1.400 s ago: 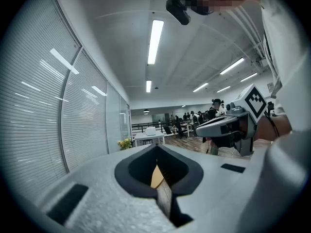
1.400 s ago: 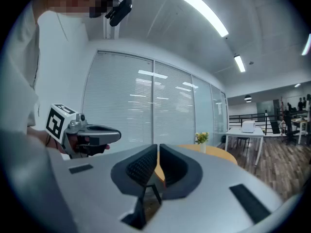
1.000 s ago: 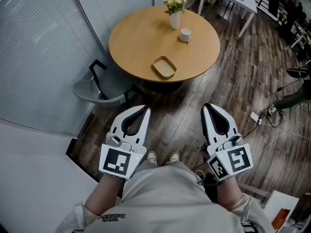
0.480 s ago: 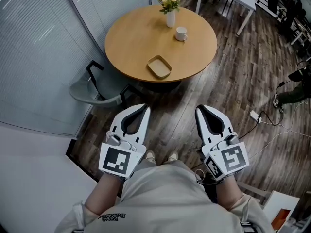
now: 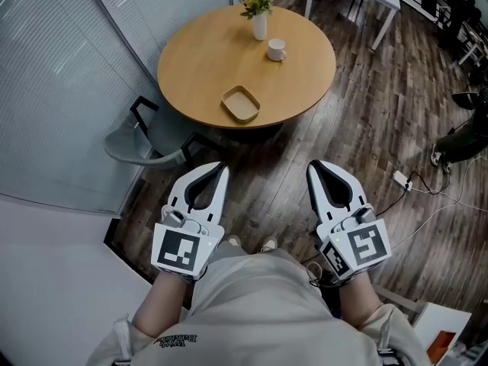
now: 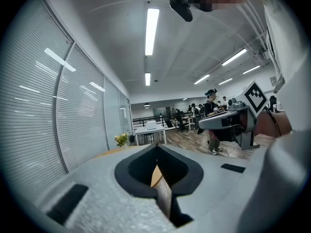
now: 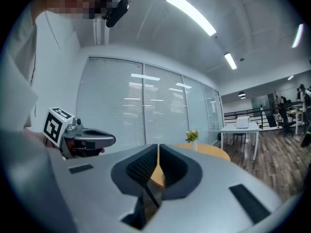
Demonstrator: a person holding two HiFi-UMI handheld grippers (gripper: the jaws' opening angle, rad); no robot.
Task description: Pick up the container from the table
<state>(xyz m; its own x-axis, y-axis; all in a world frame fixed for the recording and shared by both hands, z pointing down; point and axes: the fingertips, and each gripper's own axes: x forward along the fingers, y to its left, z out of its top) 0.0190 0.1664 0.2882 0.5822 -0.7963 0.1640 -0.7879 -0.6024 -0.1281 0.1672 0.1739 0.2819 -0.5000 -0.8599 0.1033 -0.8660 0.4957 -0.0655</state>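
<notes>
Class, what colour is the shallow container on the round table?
The container is light tan; clearest in the head view.

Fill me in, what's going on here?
A person stands back from the round table, a gripper in each hand: left gripper and right gripper are both shut and empty, held low in front of the body. The tan container lies untouched near the table's front edge, with a cup and a flower vase behind it.
</notes>
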